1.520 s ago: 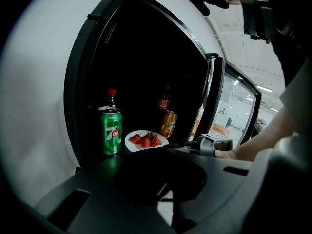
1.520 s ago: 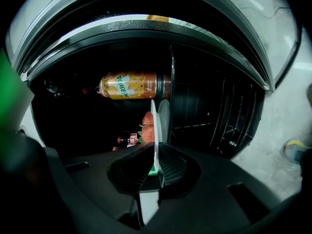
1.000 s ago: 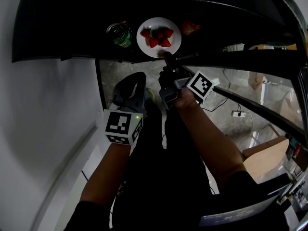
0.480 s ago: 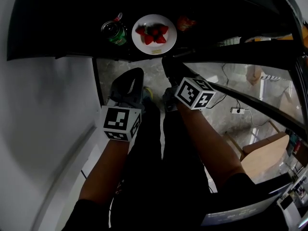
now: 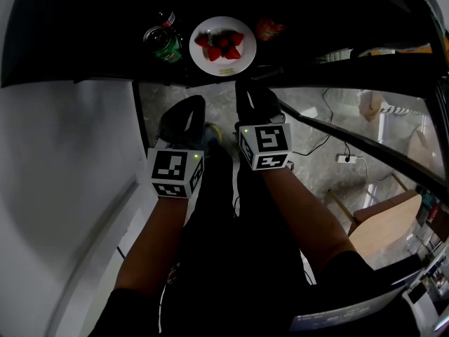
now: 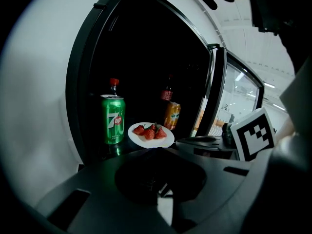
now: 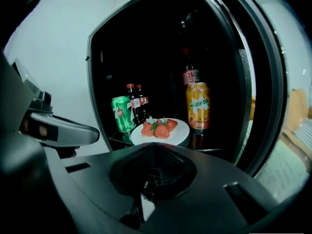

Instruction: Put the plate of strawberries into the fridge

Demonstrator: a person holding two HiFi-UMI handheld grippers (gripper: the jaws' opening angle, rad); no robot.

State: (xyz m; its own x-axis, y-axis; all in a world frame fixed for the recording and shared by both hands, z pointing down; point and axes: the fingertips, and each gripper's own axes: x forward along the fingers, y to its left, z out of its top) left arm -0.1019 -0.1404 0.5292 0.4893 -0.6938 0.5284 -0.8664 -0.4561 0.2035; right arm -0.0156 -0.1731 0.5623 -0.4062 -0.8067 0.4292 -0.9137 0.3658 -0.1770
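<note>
— What is counted in the fridge (image 7: 146,43), taken from the left?
— One green can (image 7: 122,113), two dark red-capped bottles (image 7: 139,104) behind it, one plate (image 7: 180,129), one orange can (image 7: 197,105), and a third bottle (image 7: 189,72) behind that; the strawberries (image 7: 158,128) are heaped, so no sure count can be given

— Where is the plate found, and how is it turned?
— It is laid flat, face up, on the glossy shelf (image 7: 214,149) between the two cans; being round, it shows no long axis

— What is noted of materials?
— The plate is seen as smooth and white, the cans as shiny cylinders, the fruit as red with green leaves

— And the jaws?
— Those of the left gripper (image 5: 188,109) are seen drawn together on nothing; those of the right gripper (image 5: 249,93) likewise, both held before the opening, apart from the plate
</note>
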